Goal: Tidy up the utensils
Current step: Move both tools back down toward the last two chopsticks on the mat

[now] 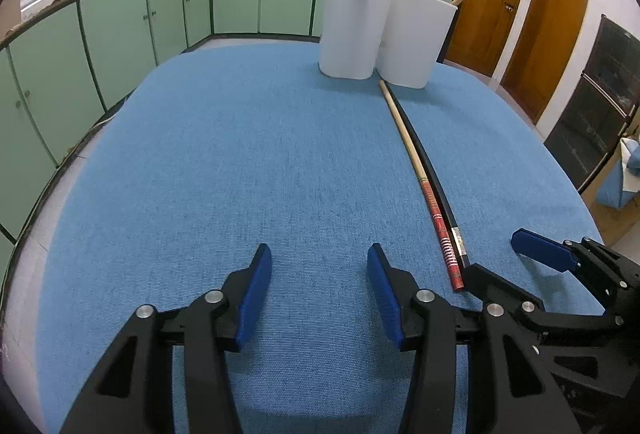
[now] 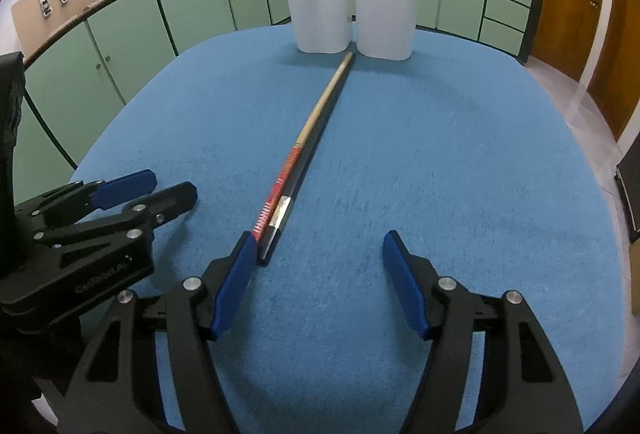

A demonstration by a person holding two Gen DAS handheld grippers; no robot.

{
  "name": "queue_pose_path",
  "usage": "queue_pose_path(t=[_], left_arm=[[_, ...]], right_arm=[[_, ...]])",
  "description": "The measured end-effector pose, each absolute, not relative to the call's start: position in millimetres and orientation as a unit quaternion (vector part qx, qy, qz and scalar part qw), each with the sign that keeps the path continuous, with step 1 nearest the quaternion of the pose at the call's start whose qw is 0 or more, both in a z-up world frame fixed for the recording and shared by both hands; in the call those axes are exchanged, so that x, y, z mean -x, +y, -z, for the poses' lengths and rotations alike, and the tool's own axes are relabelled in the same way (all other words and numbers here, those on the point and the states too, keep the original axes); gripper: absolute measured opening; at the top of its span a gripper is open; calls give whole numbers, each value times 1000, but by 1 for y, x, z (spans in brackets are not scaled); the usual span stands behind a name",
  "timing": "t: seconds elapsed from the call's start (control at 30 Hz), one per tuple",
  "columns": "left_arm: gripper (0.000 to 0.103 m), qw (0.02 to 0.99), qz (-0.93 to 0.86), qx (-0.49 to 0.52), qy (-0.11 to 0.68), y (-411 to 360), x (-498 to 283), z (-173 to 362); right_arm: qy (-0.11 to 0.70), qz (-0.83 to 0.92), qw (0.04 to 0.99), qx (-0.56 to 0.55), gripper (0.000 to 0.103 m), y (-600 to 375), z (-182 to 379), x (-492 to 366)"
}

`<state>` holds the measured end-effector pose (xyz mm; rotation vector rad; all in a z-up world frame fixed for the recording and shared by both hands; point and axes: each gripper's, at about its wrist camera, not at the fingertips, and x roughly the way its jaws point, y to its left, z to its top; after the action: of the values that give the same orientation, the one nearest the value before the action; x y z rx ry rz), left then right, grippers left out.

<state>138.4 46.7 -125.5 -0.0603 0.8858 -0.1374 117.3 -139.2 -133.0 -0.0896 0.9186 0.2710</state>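
Chopsticks lie side by side on the blue desk [image 1: 240, 173], a red one [image 2: 308, 137] and a black one [image 2: 280, 222]. They point long-ways from the two white cups [image 2: 352, 5] back toward the grippers. Their near ends sit just beside the left finger of the right gripper [image 2: 320, 282], a bit left of its gap. That gripper is wide apart and holds nothing. The left gripper [image 1: 320, 294] is apart too, and the sticks lie off to its right, farther away. I think the right gripper is closer for the pick.
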Motion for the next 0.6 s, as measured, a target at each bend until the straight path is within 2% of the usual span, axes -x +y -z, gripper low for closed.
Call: queue_pose_path(t=[0.23, 0.43, 0.5, 0.6], left_arm=[[49, 901, 66, 29, 428, 47, -137, 126], [49, 901, 65, 27, 428, 47, -137, 126], [49, 901, 64, 24, 429, 47, -137, 126], [49, 901, 64, 22, 429, 48, -138, 126]], right_arm=[[436, -119, 892, 22, 60, -165, 129, -114], [438, -146, 887, 24, 51, -158, 134, -104], [437, -151, 887, 23, 44, -156, 132, -104], [438, -150, 886, 27, 40, -152, 134, -106]])
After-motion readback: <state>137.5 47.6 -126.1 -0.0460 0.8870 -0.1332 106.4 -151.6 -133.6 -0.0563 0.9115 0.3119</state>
